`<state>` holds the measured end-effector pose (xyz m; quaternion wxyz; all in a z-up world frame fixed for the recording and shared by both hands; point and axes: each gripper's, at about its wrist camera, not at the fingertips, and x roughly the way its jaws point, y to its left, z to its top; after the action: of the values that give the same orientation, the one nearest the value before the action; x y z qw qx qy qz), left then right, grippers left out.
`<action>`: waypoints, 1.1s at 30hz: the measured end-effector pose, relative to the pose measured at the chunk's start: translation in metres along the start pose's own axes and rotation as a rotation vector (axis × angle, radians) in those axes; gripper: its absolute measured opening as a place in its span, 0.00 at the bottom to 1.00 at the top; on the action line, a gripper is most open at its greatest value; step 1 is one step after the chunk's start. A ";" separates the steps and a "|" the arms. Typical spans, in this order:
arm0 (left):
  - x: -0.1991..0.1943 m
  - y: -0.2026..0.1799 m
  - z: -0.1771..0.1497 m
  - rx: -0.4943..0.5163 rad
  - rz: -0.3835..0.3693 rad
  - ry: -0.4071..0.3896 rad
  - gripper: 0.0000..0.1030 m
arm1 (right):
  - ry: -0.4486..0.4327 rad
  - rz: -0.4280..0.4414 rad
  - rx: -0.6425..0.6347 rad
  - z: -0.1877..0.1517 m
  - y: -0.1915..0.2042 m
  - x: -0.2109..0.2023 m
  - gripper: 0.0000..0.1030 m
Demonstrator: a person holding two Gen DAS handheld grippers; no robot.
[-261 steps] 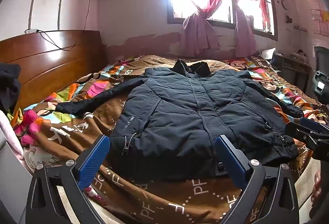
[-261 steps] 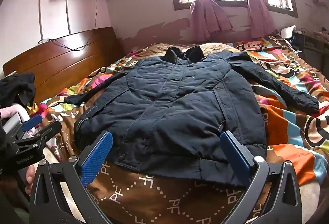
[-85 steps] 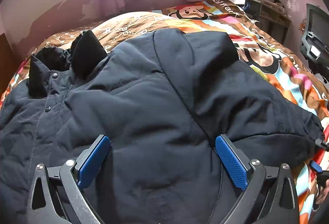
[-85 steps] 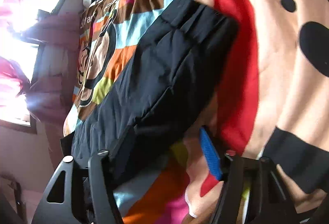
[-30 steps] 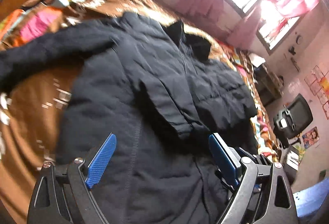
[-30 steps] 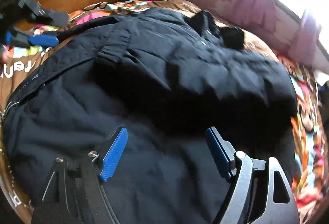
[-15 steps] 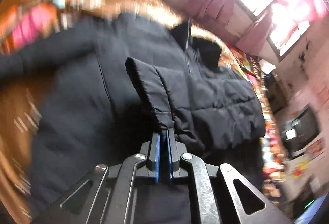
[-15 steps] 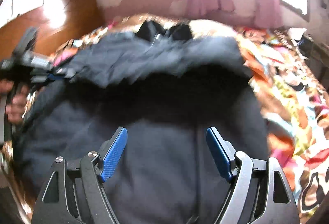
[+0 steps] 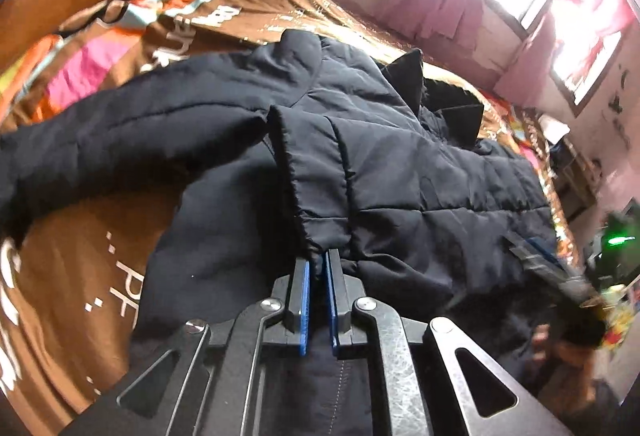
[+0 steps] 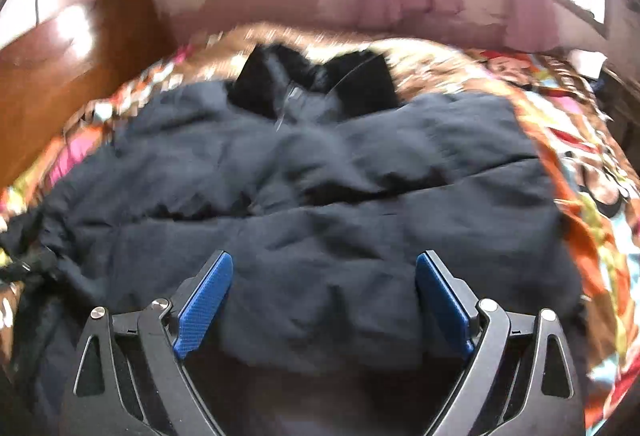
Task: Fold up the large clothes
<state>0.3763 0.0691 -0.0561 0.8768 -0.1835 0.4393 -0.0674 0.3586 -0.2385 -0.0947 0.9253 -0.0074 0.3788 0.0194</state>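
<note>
Dark padded jacket (image 9: 400,171) spread across patterned bedspread (image 9: 80,236), bare cover left of it. Left gripper (image 9: 318,268) pinching a folded sleeve cuff (image 9: 308,228). Right gripper (image 10: 324,296) spread wide, just opening, above blurred jacket, gripping nothing.

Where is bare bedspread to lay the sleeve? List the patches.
Bare bedspread lies under the outstretched sleeve, left of the jacket; another strip borders its right edge. The middle is crowded: the left gripper pinches a cuff.

Blown-out window (image 9: 576,47) glare backlights both fisheye views; the right wrist view is motion-blurred
</note>
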 end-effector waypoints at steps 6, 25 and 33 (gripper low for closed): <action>-0.012 0.026 -0.004 -0.074 -0.059 0.007 0.13 | -0.012 -0.119 -0.131 -0.017 0.033 0.035 0.99; -0.084 0.274 -0.006 -0.766 0.147 -0.227 0.55 | -0.121 -0.163 -0.147 -0.035 0.035 0.027 0.99; -0.077 0.314 -0.006 -0.902 0.203 -0.278 0.79 | -0.167 -0.134 -0.129 -0.038 0.031 0.022 0.99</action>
<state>0.3115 0.3792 -0.1222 0.7623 -0.5091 0.3191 0.2408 0.3459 -0.2079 -0.1372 0.9505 -0.0905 0.2968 -0.0179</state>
